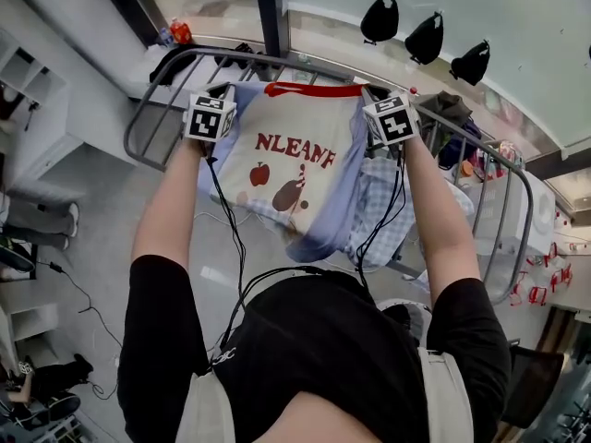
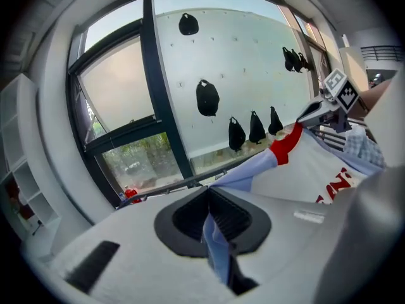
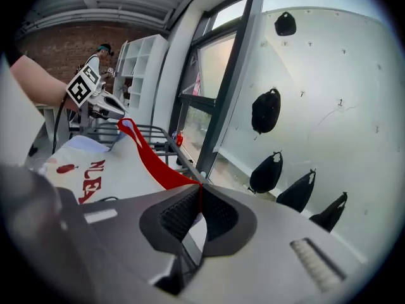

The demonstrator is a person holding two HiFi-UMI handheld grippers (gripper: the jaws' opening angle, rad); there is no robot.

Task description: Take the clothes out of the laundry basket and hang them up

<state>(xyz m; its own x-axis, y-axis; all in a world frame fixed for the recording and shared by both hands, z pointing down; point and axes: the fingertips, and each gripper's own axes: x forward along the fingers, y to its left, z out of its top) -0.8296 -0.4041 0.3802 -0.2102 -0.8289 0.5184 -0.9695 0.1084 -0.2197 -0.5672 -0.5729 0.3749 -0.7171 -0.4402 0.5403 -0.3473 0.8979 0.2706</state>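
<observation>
A white T-shirt with red letters, a red collar and light blue sleeves hangs spread between my two grippers, in front of the grey drying rack. My left gripper is shut on the shirt's light blue shoulder. In the left gripper view the blue cloth runs out from between the jaws of the left gripper towards the shirt. My right gripper is shut on the other end of the red collar. The right gripper view shows the red band entering the closed right gripper. No laundry basket shows in any view.
A blue checked garment hangs on the rack behind the shirt, with darker clothes at its far right. Several black objects hang on the pale wall beyond. White shelves stand to the left; cables lie on the floor.
</observation>
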